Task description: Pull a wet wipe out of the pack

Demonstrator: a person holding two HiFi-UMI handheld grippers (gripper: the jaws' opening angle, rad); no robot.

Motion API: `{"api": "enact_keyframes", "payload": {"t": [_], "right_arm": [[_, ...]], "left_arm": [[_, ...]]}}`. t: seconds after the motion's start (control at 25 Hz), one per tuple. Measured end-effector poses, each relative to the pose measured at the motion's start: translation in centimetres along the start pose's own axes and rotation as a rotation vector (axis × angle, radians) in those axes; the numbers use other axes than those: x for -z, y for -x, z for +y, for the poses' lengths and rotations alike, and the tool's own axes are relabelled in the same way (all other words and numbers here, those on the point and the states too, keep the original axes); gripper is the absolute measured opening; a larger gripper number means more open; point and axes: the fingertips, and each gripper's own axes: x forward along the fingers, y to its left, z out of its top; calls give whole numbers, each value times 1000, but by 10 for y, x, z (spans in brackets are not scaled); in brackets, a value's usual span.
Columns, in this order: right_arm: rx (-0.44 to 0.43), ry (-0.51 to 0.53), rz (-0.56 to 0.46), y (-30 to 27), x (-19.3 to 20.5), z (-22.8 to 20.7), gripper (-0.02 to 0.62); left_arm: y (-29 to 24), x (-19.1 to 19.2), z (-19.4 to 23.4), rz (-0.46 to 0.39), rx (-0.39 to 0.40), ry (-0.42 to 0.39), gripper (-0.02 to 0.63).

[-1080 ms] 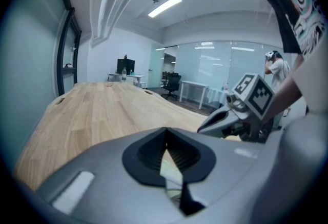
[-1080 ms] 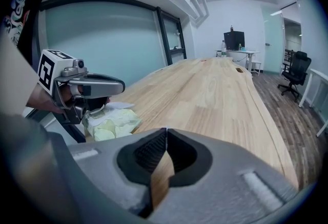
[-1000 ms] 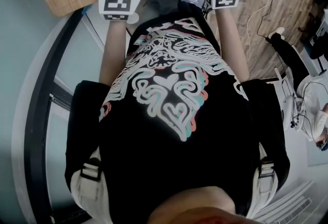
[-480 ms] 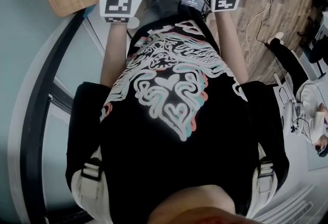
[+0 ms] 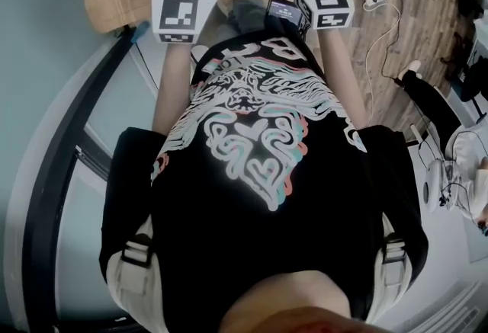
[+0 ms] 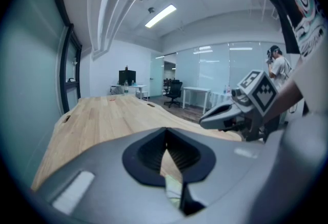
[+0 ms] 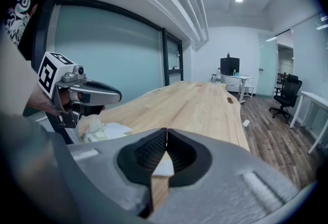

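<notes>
Table [image 7: 195, 105] of smooth pale wood; right tongs [image 7: 166, 135] matt grey plastic (black ribbed pads [image 7: 151, 154]).

Black short-sleeved cotton T-shirt [image 5: 252, 248] printed with white, pink and teal swirls; below the T-shirt, cream trousers [image 5: 126, 284] with black buckled straps [image 5: 134, 254].

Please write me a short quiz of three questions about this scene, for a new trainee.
1. True or false: the left hand-held gripper stands wide open.
2. The table is: A glass, B light wood, C metal?
3. What white thing sits between the right hand-held gripper's jaws?
Key: 1 false, shut. 2 B. 3 A wet wipe; those jaws have just been closing.
</notes>
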Motion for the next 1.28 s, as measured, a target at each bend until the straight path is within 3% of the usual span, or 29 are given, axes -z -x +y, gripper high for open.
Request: {"api": "enact_keyframes", "payload": {"t": [0.32,0.96,1.16,1.28], "right_arm": [[25,38,-79,33,-35,12,-1],[85,-5,-219,69,-67,24,-2],[86,-4,-217,76,-69,35,-2],[82,6,-226,79,-74,41,-2]], "left_arm": [[22,-33,-6,-38,-14,-41,-12],[52,-50,-19,-70,-30,-101,-12],[65,-53,-18,-82,-55,-89,-12],[71,-51,-12,-92,-69,-34,-12]]}}
